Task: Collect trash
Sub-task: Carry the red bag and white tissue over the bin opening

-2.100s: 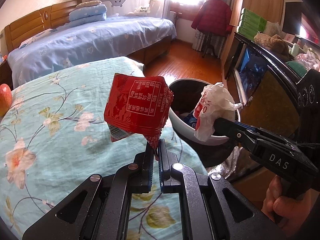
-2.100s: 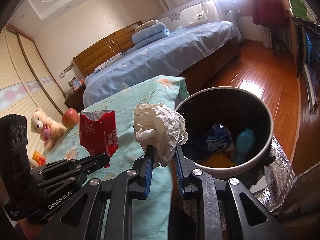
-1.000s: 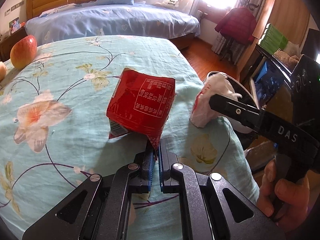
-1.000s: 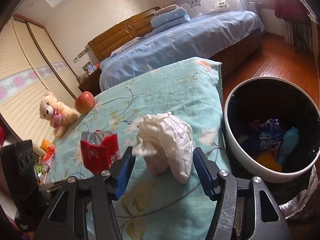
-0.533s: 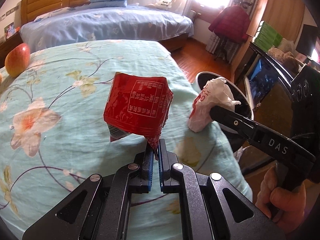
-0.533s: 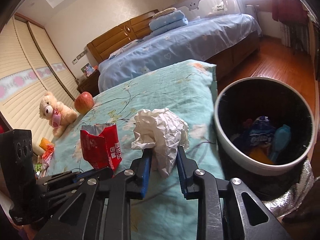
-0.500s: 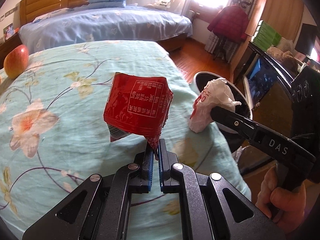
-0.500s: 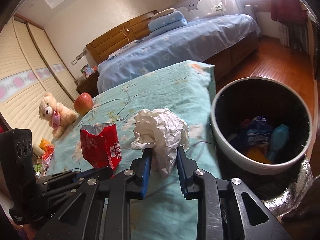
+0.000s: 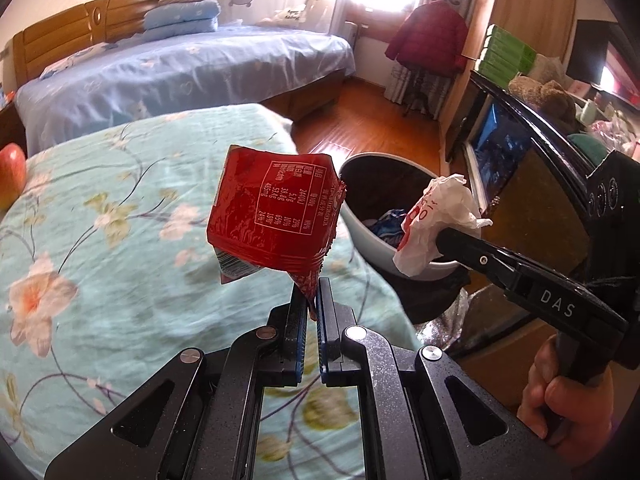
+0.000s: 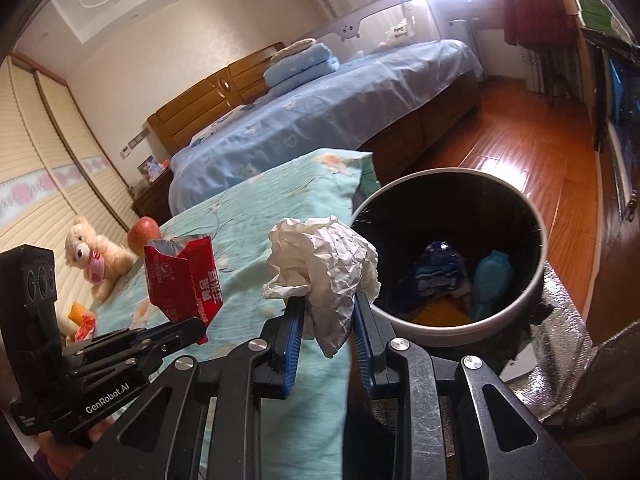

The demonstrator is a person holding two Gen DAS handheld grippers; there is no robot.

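Left wrist view: the left gripper (image 9: 311,300) has its blue-padded fingers (image 9: 298,312) pinched narrow on the bottom corner of a crumpled red foil snack wrapper (image 9: 276,222), which stands up above them, clear of the bed. Below and left of the fingers spreads a turquoise bedspread with a printed flower pattern (image 9: 100,240); a red apple (image 9: 10,180) lies at its far left edge. To the right of the fingers, past the bed's edge, stands a round grey waste bin with a dark inside (image 9: 380,216), and over its near rim the right gripper (image 9: 440,240) holds a crumpled white paper wrapper with red print (image 9: 434,224).

Right wrist view: the right gripper's fingers (image 10: 290,336) are set narrowly apart and clamp the crumpled white wrapper between them, just left of the bin's rim and above the bedspread's edge. Inside the bin lie a blue packet (image 10: 440,276) and a teal bottle (image 10: 490,284). Left of the fingers the red wrapper is held by the left gripper; farther left a cream teddy bear (image 10: 94,256) sits beside the apple.

Beyond, a second bed with a pale blue cover (image 10: 320,112) and wooden headboard (image 10: 216,96) carries folded blue bedding (image 10: 300,62). Polished wooden floor (image 10: 520,128) runs to a bright window, where a red coat (image 9: 430,40) hangs on a stand.
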